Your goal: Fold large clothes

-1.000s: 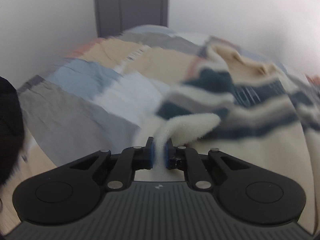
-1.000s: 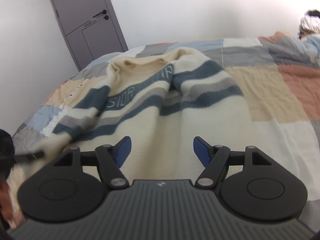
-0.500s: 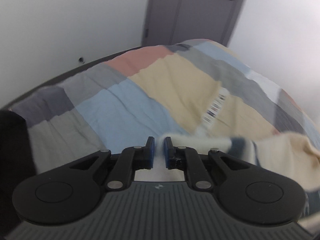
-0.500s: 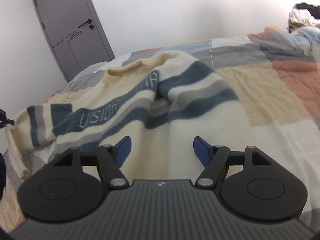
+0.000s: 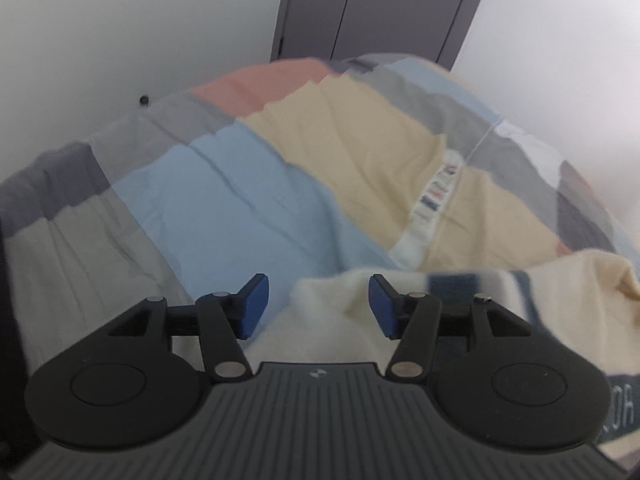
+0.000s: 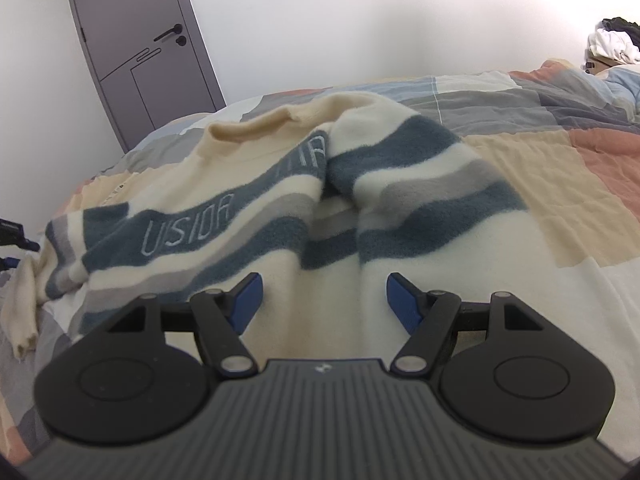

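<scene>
Here: sweater (image 6: 280, 208) spread on bed (image 6: 560, 184), collar toward door (image 6: 136, 40). Writing "USIOR" on blue stripe. Sleeve (image 5: 340, 300) under left hand-held gripper (image 5: 318, 304), jaws just opened, sleeve between, pads clear. Right hand-held gripper (image 6: 324, 300) spread over sweater hem, holding nothing. Open quilt right of sweater.

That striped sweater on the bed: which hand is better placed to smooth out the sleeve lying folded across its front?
Probably the right. Its tongs are open and hang over the sweater body, facing the folded sleeve. The left tongs, whose jaws have just been opening, sit at the other sleeve's end.
</scene>
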